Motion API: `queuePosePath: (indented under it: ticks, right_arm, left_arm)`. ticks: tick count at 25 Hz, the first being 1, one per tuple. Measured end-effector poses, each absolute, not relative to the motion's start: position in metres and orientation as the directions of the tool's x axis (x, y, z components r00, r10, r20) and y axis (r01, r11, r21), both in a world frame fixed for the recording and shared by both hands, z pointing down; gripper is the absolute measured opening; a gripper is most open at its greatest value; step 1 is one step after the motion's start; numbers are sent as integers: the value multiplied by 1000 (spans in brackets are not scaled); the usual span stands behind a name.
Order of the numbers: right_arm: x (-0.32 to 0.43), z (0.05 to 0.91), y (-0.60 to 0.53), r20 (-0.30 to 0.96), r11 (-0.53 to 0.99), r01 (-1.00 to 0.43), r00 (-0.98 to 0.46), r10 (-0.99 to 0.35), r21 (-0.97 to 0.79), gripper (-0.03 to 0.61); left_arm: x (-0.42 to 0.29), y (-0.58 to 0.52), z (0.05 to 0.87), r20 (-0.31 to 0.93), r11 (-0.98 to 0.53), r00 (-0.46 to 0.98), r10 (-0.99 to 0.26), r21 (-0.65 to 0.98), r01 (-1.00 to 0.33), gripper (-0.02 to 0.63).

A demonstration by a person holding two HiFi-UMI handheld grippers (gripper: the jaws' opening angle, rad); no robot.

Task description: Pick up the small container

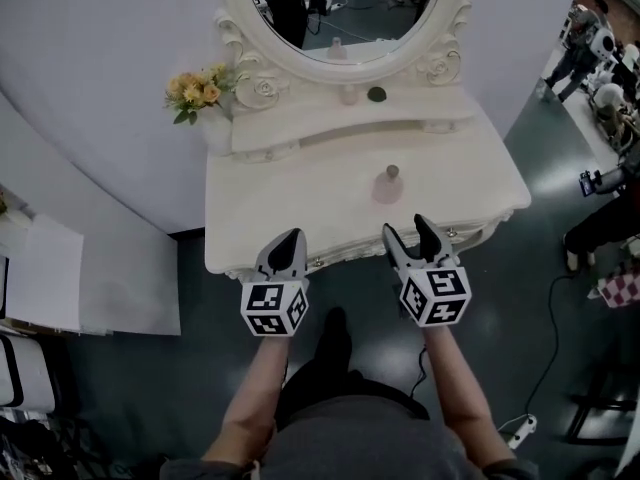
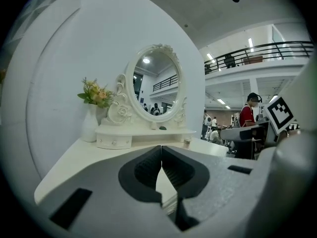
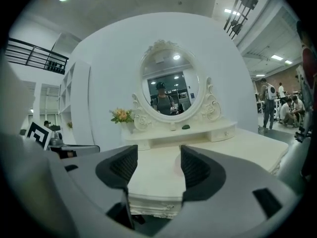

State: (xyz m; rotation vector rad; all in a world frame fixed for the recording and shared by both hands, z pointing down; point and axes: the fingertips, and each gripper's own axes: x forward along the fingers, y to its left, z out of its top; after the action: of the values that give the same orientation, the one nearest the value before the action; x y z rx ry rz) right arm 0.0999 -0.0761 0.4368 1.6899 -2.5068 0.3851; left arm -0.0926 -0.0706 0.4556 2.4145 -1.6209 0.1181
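The small container [image 1: 388, 185], a pale pink jar with a brownish knob lid, stands on the white vanity table [image 1: 300, 198], right of its middle. My right gripper [image 1: 406, 228] hovers open over the table's front edge, just short of the jar, nothing between its jaws. In the right gripper view the jar [image 3: 177, 165] shows faintly, partly hidden by the right jaw of that gripper [image 3: 158, 165]. My left gripper [image 1: 292, 236] is at the front edge further left, jaws shut and empty. The left gripper view has the jar [image 2: 186, 142] far ahead to the right of the shut gripper [image 2: 161, 155].
An oval mirror [image 1: 340, 8] rises at the table's back over a raised shelf [image 1: 340, 128] carrying a small pale item [image 1: 347, 95] and a dark green one [image 1: 376, 94]. A vase of flowers [image 1: 200, 93] stands back left. A power strip [image 1: 520, 430] lies on the floor.
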Motion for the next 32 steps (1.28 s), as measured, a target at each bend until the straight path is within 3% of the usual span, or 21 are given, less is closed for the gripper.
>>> queuePosePath:
  ticks: [14, 32]
  right_arm:
    - [113, 466, -174, 306, 246, -960, -276, -911, -132, 281]
    - [113, 514, -228, 402, 196, -972, -232, -886, -129, 281]
  left_arm:
    - [-91, -180, 469, 232, -431, 462, -856, 173, -886, 6]
    - [-86, -229, 490, 270, -473, 513, -814, 203, -857, 6]
